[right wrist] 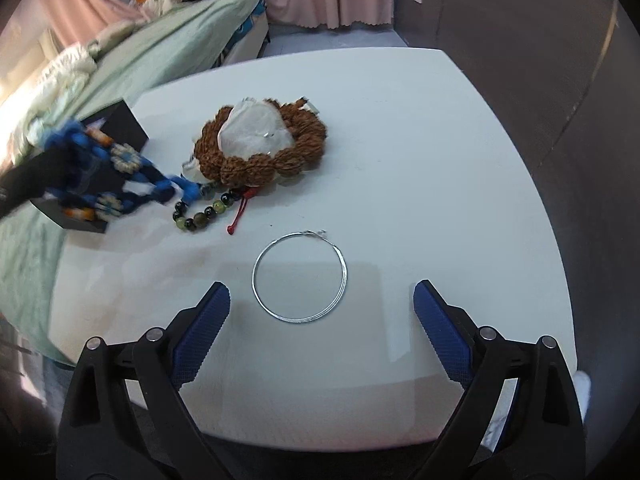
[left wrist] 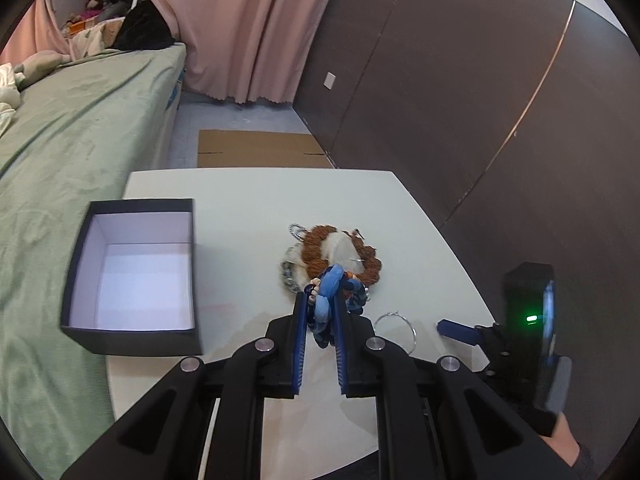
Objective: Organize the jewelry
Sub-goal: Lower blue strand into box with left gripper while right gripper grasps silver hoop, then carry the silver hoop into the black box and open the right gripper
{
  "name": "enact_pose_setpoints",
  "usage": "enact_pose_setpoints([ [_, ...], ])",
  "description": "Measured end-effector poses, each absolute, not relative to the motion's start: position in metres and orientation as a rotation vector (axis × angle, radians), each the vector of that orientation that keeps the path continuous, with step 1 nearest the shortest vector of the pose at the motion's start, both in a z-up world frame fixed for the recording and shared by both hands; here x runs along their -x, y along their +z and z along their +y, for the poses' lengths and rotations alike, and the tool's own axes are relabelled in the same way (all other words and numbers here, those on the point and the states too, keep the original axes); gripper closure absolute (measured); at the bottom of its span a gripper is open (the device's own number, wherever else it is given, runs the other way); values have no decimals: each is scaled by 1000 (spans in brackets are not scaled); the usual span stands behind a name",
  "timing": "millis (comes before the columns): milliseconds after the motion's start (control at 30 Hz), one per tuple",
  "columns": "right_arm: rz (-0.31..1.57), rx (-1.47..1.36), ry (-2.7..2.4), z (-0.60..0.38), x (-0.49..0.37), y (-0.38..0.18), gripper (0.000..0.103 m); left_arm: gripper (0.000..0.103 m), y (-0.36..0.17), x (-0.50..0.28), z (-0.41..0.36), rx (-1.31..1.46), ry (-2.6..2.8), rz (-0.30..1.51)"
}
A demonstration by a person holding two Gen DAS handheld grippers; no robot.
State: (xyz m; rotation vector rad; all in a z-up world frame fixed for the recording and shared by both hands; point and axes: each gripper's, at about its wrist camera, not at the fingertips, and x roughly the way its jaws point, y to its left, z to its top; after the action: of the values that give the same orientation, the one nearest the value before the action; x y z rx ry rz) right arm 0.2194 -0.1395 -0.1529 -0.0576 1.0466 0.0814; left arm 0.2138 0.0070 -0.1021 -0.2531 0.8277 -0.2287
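My left gripper (left wrist: 320, 300) is shut on a blue woven bracelet (left wrist: 330, 284) with flower beads and holds it above the white table (left wrist: 240, 200); it also shows blurred in the right wrist view (right wrist: 120, 176). An open black box (left wrist: 136, 276) with a white inside stands at the table's left edge. A brown bead bracelet (right wrist: 260, 148) lies around a white pouch (right wrist: 254, 130). A green and black bead bracelet (right wrist: 202, 212) with a red cord lies beside it. A thin silver hoop (right wrist: 300, 278) lies just ahead of my open, empty right gripper (right wrist: 322, 300).
A bed with a green cover (left wrist: 72, 128) runs along the table's left side. A dark wall (left wrist: 460, 100) stands to the right. A flat cardboard sheet (left wrist: 260, 148) lies on the floor beyond the table. Pink curtains (left wrist: 248, 28) hang behind.
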Motion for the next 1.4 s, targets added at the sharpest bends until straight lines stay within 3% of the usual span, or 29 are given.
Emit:
enact_pose_setpoints([
  [167, 1042, 106, 61, -130, -222, -160, 12, 92, -93, -206, 22, 262, -198, 815],
  [233, 1036, 118, 76, -128, -222, -160, 21, 92, -90, -203, 28, 268, -185, 810],
  [300, 1037, 131, 100, -124, -222, -156, 46, 92, -85, -200, 36, 279, -168, 802],
  [333, 1042, 137, 116, -122, -221, -154, 52, 92, -82, -198, 39, 281, -159, 797],
  [1067, 967, -4, 241, -118, -210, -108, 53, 90, -47, -199, 131, 389, -31, 717],
  [1100, 961, 2, 249, -113, -210, -105, 53, 82, -47, -201, 134, 398, -30, 721],
  [1133, 956, 7, 254, -111, -210, -102, 53, 56, -49, -201, 138, 409, -19, 725],
  [1200, 945, 17, 267, -103, -209, -95, 53, 29, -49, -195, 148, 437, 6, 685],
  [1400, 923, 28, 308, -85, -209, -78, 53, 31, -54, -182, 164, 478, 14, 687],
])
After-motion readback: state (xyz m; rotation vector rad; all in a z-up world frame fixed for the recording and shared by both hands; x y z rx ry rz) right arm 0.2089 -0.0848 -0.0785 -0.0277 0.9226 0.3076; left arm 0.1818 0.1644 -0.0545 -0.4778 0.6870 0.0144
